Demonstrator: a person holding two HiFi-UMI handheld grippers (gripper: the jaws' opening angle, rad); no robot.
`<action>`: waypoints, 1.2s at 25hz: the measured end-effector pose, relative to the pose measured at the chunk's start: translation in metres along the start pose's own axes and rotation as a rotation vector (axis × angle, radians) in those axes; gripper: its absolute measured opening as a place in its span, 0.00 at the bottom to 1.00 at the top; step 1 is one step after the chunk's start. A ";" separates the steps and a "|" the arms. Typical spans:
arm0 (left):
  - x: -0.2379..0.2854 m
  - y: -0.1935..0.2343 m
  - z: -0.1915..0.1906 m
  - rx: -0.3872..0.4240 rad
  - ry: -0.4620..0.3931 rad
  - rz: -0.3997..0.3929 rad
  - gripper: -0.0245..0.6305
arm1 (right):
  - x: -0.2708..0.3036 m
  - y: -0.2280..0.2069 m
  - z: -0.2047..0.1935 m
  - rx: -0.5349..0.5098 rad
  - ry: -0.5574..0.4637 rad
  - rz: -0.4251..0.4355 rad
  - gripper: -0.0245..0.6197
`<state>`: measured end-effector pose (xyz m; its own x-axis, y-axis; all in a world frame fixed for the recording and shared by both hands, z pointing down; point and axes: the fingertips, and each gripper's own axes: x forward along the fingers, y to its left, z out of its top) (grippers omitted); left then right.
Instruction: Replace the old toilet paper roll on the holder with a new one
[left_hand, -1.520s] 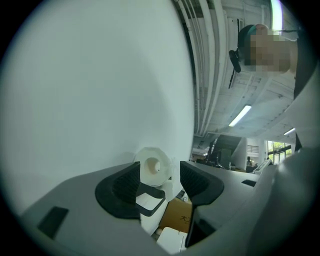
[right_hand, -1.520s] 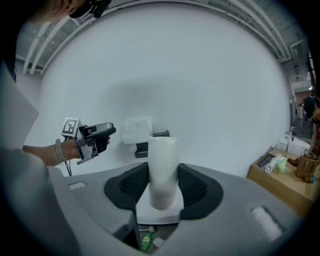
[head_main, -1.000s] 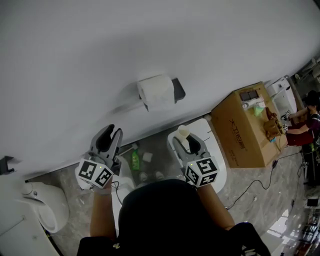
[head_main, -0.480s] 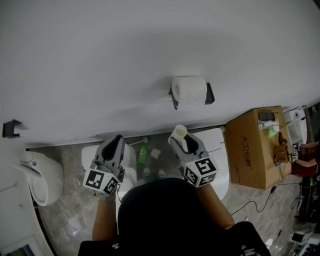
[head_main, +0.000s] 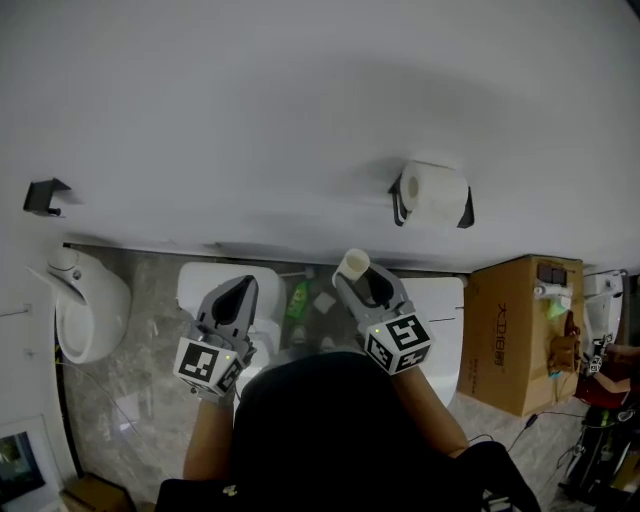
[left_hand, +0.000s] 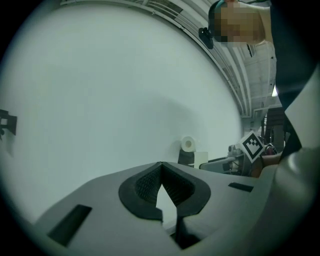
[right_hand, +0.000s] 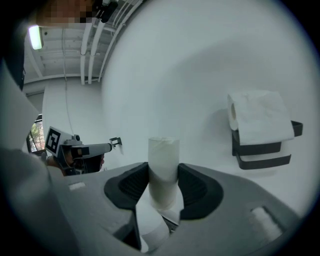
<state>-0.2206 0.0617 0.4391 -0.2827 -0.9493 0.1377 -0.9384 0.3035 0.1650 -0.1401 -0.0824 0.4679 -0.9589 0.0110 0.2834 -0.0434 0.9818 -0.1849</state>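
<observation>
Right gripper (right_hand: 163, 172) clamps a slim, seemingly papery white tube (right_hand: 163, 150).

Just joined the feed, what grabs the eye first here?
A full white roll sits on the black wall holder, upper right in the head view. The right gripper clamps a thin spent-looking roll. The left gripper is shut and empty.

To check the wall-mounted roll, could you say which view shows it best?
The right gripper view: the roll is large and clear. The head view shows it smaller, from above; the left gripper view, tiny.
</observation>
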 end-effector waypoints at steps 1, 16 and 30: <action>-0.004 0.004 -0.002 -0.006 -0.005 0.008 0.06 | 0.003 0.004 0.000 -0.003 0.001 0.014 0.32; -0.016 0.027 -0.015 -0.045 -0.010 0.089 0.06 | 0.024 0.022 0.009 -0.045 0.008 0.096 0.32; 0.001 0.022 -0.017 0.004 0.010 0.056 0.06 | 0.013 0.010 0.016 -0.080 -0.021 0.067 0.31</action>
<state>-0.2386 0.0686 0.4591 -0.3332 -0.9297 0.1568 -0.9219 0.3561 0.1524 -0.1579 -0.0757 0.4544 -0.9645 0.0738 0.2535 0.0425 0.9910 -0.1268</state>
